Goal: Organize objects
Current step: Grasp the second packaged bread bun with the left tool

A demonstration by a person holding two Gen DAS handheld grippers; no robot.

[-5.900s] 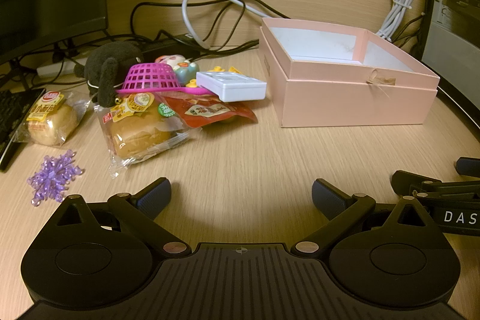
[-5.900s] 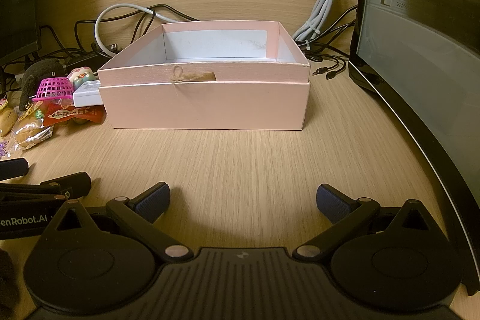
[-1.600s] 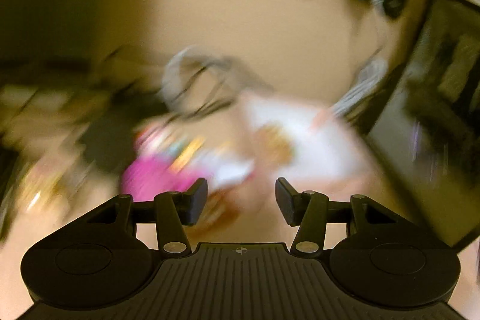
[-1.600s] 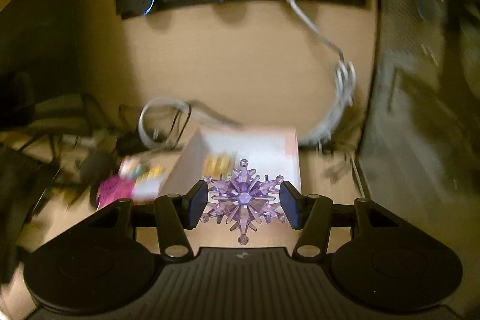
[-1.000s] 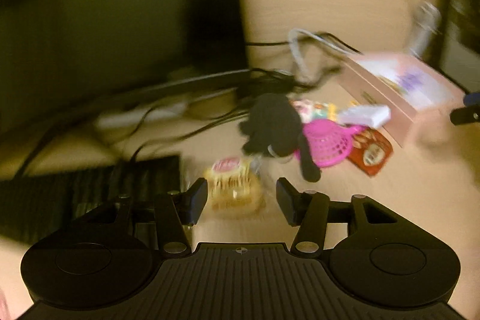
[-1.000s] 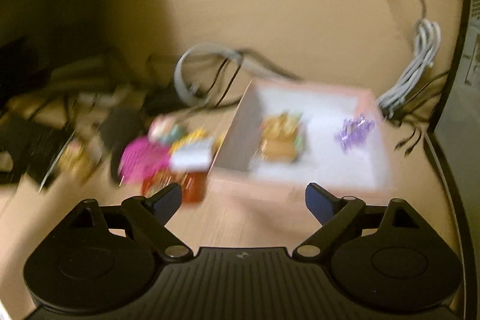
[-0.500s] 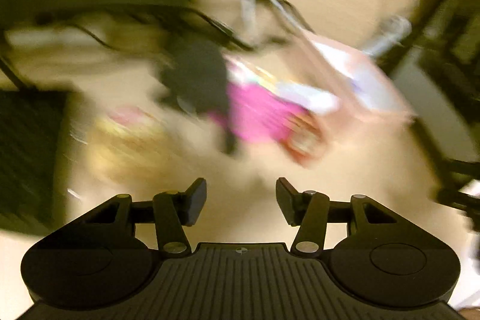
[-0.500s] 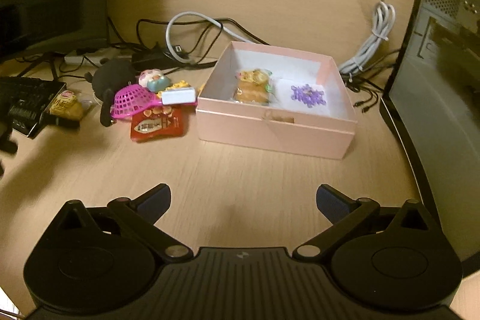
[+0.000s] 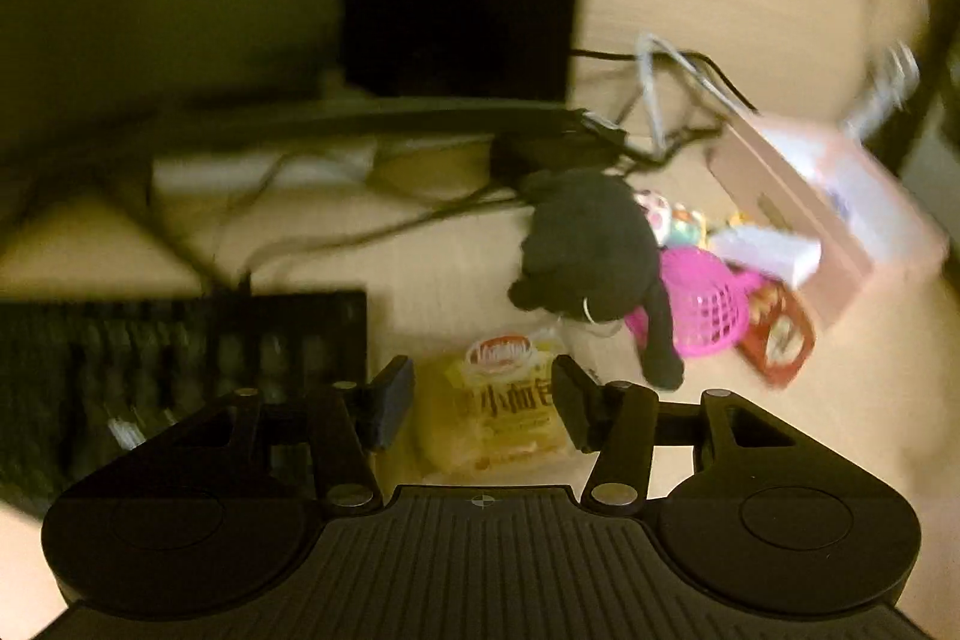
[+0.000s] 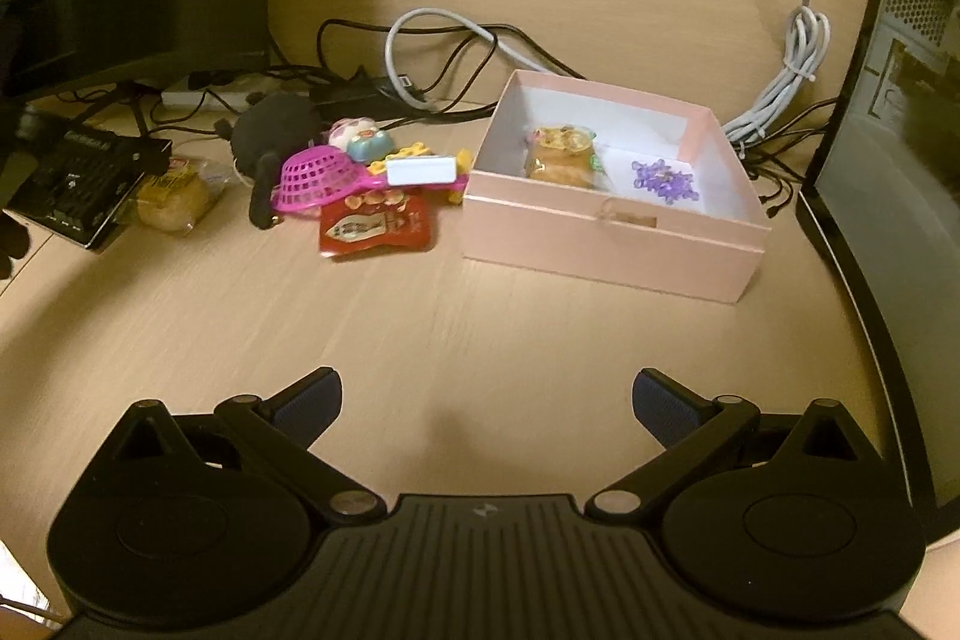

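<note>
Now the left gripper (image 9: 483,403) hangs over a wrapped bun (image 9: 495,415) that lies flat on the desk (image 10: 420,316), just right of the black keyboard (image 9: 180,352) near the desk's left edge. The packet's long axis runs away from the camera, with its red logo end toward the back wall. The jaws stand about half spread, one finger on each side of the packet; the left-wrist picture does not show whether the pads touch the wrapper, and nothing looks squeezed.

Behind the bun and to its right sits a black plush toy (image 9: 591,250), one limb hanging toward the desk's front. A pink plastic basket (image 10: 321,178) lies tipped on its side against the plush, with a red snack pouch (image 10: 378,223) in front of it and a small white box (image 10: 420,171) just behind.

Toward the right half of the desk stands the pink box (image 10: 606,235), open-topped, holding another wrapped bun (image 10: 561,157) at its left side and a purple snowflake (image 10: 665,180) at its right, apart from each other.

The right gripper (image 10: 486,403) is over bare desk near the front edge, jaws spread wide and empty.
</note>
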